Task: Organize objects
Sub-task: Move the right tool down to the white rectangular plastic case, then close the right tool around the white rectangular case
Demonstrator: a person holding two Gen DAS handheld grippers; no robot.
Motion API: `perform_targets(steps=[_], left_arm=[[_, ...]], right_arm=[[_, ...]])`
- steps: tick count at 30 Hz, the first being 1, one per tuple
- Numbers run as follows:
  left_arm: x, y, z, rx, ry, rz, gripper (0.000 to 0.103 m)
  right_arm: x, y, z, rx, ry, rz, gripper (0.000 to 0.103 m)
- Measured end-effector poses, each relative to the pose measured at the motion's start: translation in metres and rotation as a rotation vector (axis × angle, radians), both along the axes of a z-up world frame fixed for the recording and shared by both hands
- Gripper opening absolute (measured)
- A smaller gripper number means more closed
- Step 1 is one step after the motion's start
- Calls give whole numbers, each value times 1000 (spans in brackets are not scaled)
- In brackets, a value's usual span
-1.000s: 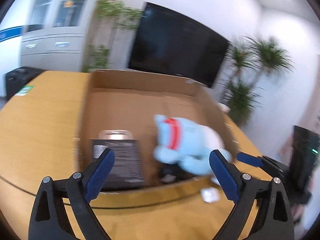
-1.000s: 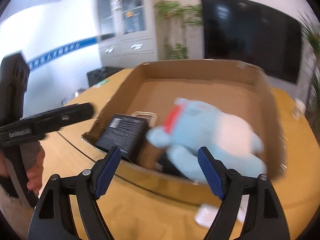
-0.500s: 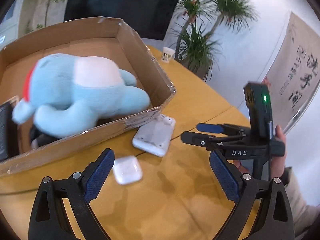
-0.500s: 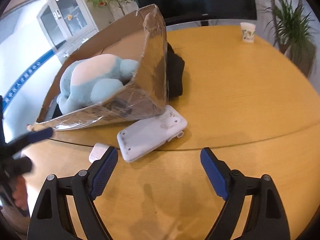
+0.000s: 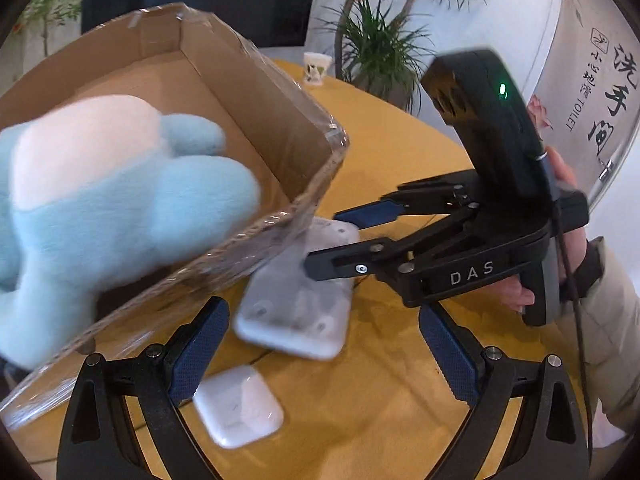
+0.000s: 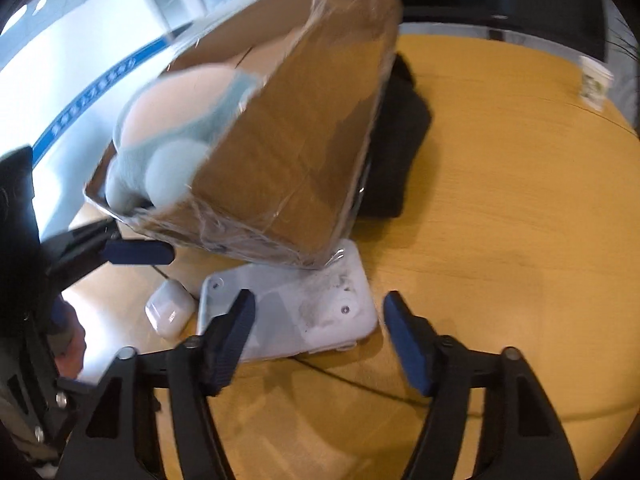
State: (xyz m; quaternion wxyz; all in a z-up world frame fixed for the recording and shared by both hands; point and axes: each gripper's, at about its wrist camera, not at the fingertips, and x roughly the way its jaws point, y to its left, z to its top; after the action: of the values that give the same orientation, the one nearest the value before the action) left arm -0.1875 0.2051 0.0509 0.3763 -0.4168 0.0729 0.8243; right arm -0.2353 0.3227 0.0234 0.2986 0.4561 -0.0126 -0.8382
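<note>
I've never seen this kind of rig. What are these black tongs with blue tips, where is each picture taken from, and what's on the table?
A person holds one hand-operated tool per hand; there is no robot arm. Each picture comes from a fisheye camera on one tool, looking along its fingers. In the left view, the left tongs are open and empty, with the right tool opposite. The right tongs are closing, straddling a flat white plastic device without gripping it. On the yellow wooden table also lie a small white rounded case, a black cloth, a paper cup and a taped brown cardboard box holding a light blue plush toy.
</note>
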Motion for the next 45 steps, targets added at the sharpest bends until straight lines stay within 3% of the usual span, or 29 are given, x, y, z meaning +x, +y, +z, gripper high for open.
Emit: perform_targets(steps=[2,5,7,9,11,14,17,19,20,23,27,30,33,36,40,45], left_arm=[[-1,8,-7,-17,-22,-28,82],[5,11,-6,-56,30,-12,61],[10,10,-1,-12,-4,-59,49],[22,14,0,-17,-21,-123,49],[41,19,0,-74,46,-151,49],[52,10,5,-85,115,-99,52],[45,-11,16,-6,106,-23,68],[35,-26,21,30,86,39,83],[28,-31,20,31,51,53,84],[10,-30,6,28,-42,46,84],[4,-15,-7,-7,-76,17,82],[7,-11,-11,-68,-26,43,70],[9,-19,-6,-9,-61,45,61],[23,-20,-2,-15,-58,20,61],[55,-15,0,-25,-62,-26,61],[112,-29,8,16,-126,-91,61]], right_arm=[[1,1,2,-10,-2,-3,49],[9,6,4,-13,-1,-20,40],[18,10,4,-14,-17,-33,38],[30,13,1,-20,-35,-47,39],[45,14,0,-17,-46,-50,39],[56,18,-1,5,-49,-57,39],[56,25,1,2,-12,-116,46],[47,30,3,-46,-6,-142,61],[41,31,4,-69,-4,-150,63],[26,25,2,-94,-26,-135,66],[9,10,-10,-99,-90,-93,63],[11,9,-10,-94,-86,-111,60],[16,16,-11,-104,-96,-126,56],[30,18,-7,-80,-78,-139,48],[62,21,-2,-45,-73,-146,48],[116,33,-4,-57,-78,-159,48]])
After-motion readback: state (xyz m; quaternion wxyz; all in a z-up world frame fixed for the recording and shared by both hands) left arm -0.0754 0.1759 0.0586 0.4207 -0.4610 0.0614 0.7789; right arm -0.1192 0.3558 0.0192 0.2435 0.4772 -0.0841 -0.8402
